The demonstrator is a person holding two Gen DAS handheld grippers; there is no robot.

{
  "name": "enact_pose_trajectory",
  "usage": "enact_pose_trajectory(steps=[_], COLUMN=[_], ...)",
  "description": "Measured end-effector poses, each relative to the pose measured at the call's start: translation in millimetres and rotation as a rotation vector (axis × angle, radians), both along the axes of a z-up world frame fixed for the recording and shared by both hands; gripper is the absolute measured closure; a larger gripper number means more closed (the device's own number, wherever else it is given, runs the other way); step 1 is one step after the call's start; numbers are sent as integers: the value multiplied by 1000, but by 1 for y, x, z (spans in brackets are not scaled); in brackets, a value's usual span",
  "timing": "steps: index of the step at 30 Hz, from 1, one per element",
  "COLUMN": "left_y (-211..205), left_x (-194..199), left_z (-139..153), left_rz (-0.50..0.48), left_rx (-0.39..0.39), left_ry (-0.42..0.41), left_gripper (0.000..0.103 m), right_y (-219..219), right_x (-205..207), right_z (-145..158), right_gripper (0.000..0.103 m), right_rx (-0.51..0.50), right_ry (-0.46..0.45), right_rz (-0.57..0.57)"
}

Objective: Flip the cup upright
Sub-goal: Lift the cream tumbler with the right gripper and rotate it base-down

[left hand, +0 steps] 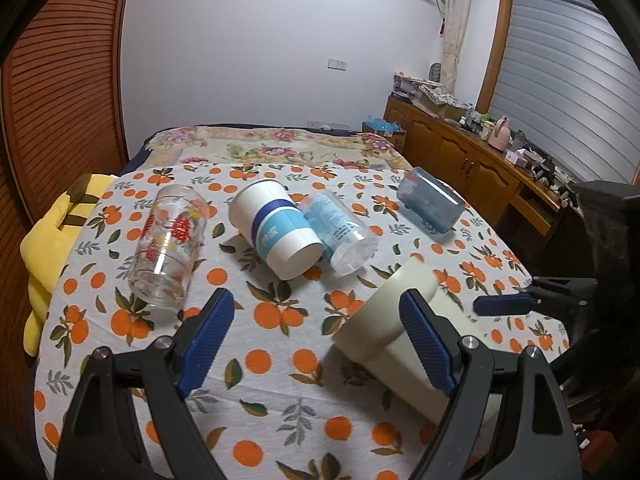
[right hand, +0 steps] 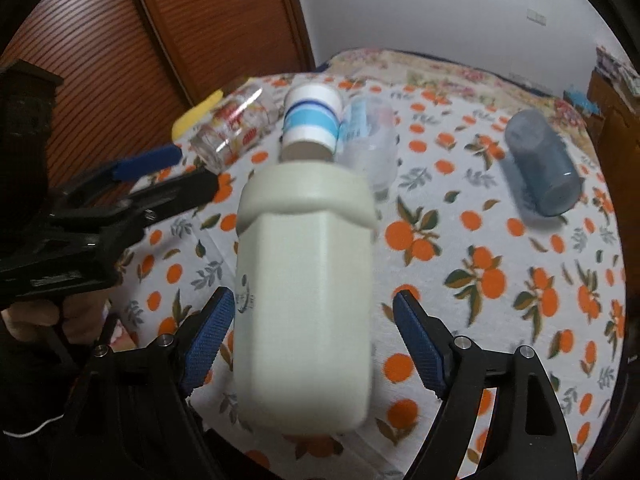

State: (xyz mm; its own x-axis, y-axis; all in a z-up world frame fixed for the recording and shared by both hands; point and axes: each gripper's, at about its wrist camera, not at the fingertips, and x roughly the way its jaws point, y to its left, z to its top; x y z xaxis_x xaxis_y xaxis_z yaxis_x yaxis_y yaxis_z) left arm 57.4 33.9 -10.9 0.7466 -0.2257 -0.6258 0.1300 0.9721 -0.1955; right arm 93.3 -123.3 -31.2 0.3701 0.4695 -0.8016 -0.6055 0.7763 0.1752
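Lowest in the right wrist view, the right gripper (right hand: 312, 328) has its blue-padded fingers spread apart on either side of the cream plastic cup (right hand: 304, 280), which lies on its side on the orange-print tablecloth (right hand: 500, 280); contact is unclear through blur. At the bottom of the left wrist view, the left gripper (left hand: 316, 334) is likewise spread, holding nothing, the cream cup just right of centre. Farther up lie a printed clear glass (left hand: 168, 248), a white-and-blue paper cup (left hand: 276, 228), a clear plastic cup (left hand: 340, 232) and, upper right, a blue-tinted tumbler (left hand: 432, 204).
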Motion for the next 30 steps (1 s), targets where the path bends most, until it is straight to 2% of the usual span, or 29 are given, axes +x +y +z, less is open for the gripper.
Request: enact_pose_trajectory(steps=[8, 10, 14, 22, 24, 30], left_y=[-20, -28, -45, -62, -63, -50], left_x=[8, 13, 19, 19, 22, 30], left_z=[7, 8, 7, -2, -7, -20], left_rz=[12, 34, 66, 72, 88, 110], left_rx=[-57, -48, 22, 39, 28, -148], left_ry=[63, 86, 111, 175, 208, 306], left_gripper=[18, 18, 18, 18, 17, 13], right_y=[-46, -55, -73, -101, -104, -112], right_x=[-11, -13, -17, -18, -20, -20], right_z=[27, 29, 31, 28, 27, 19], right_gripper=[19, 19, 19, 19, 19, 19], right_rx=[31, 37, 66, 102, 106, 141], right_ry=[-114, -130, -151, -154, -157, -127], right_rz=[-102, -122, -160, -207, -211, -217])
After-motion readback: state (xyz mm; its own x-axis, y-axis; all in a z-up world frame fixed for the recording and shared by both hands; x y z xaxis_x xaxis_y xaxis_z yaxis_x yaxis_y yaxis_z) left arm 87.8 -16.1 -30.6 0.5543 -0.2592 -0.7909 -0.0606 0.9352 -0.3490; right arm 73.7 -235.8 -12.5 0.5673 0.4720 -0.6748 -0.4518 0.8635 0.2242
